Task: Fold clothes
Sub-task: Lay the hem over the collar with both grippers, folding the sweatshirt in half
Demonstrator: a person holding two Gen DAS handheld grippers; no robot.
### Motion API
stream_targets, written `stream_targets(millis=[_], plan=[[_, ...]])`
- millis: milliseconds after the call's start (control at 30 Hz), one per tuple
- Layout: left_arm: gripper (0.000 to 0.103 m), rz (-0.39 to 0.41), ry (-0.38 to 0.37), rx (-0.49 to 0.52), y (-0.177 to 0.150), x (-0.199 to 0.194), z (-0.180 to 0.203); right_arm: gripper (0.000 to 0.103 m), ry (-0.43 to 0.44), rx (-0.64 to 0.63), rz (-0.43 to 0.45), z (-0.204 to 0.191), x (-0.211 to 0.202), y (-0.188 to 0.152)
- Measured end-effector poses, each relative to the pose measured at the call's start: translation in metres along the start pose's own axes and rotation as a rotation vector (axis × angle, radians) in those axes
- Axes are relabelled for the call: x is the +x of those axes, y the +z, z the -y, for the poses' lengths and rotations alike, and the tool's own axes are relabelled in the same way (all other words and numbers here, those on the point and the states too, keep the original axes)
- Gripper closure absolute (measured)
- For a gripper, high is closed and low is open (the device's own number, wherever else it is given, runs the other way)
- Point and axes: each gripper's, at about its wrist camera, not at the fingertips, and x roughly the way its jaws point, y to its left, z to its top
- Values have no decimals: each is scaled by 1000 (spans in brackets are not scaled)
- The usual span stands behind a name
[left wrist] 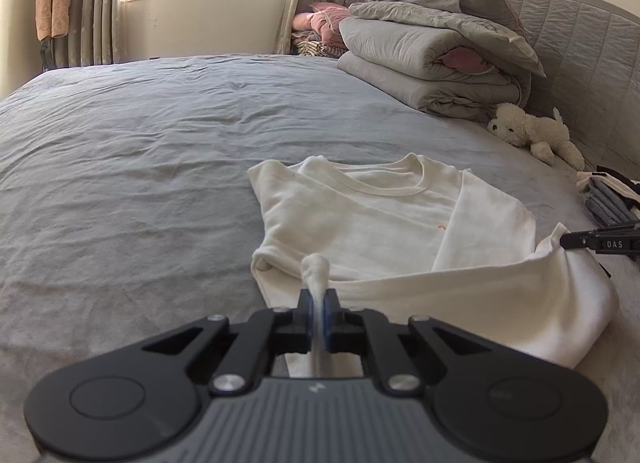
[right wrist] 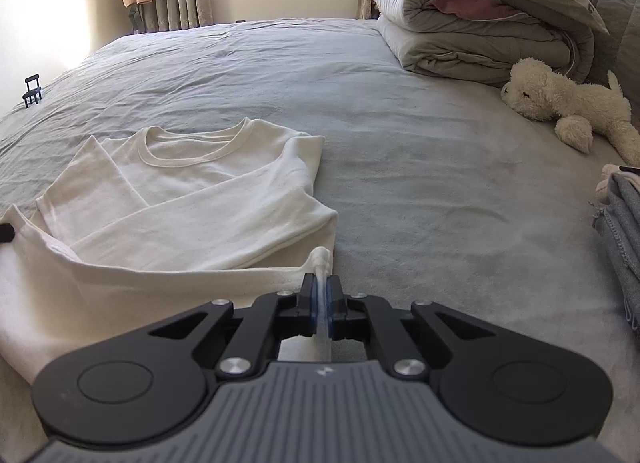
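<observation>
Both grippers, left [left wrist: 319, 295] and right [right wrist: 321, 283], "DAS"-lettered, jaws clamped on white shirt [left wrist: 360, 219] hem corners.

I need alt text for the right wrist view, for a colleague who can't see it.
The right gripper is shut on a pinch of the hem of a cream long-sleeved cotton shirt, which lies on a grey bedsheet with both sleeves folded across its front. A white plush toy dog and a folded grey duvet lie beyond.

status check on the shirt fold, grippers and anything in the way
Left gripper and right gripper both shut on white shirt hem corners. Sleeves folded in, bottom fold pending. Plush toy well clear.
</observation>
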Motion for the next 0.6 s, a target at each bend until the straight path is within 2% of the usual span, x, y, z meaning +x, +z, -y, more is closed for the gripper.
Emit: stream_targets(millis=[200,333,467,600], plan=[[99,17,73,26,10,-4,3,99,-60,-45,78,-5,-7,7],[99,69,128,81,34,4,5,99,-100,-94,111,-9,5,25],[99,80,178,93,59,28,2,99,-146,-131,163,-11,24,49],[99,70,233,102,81,59,-3,100,-180,-161,179,-12,52,69]])
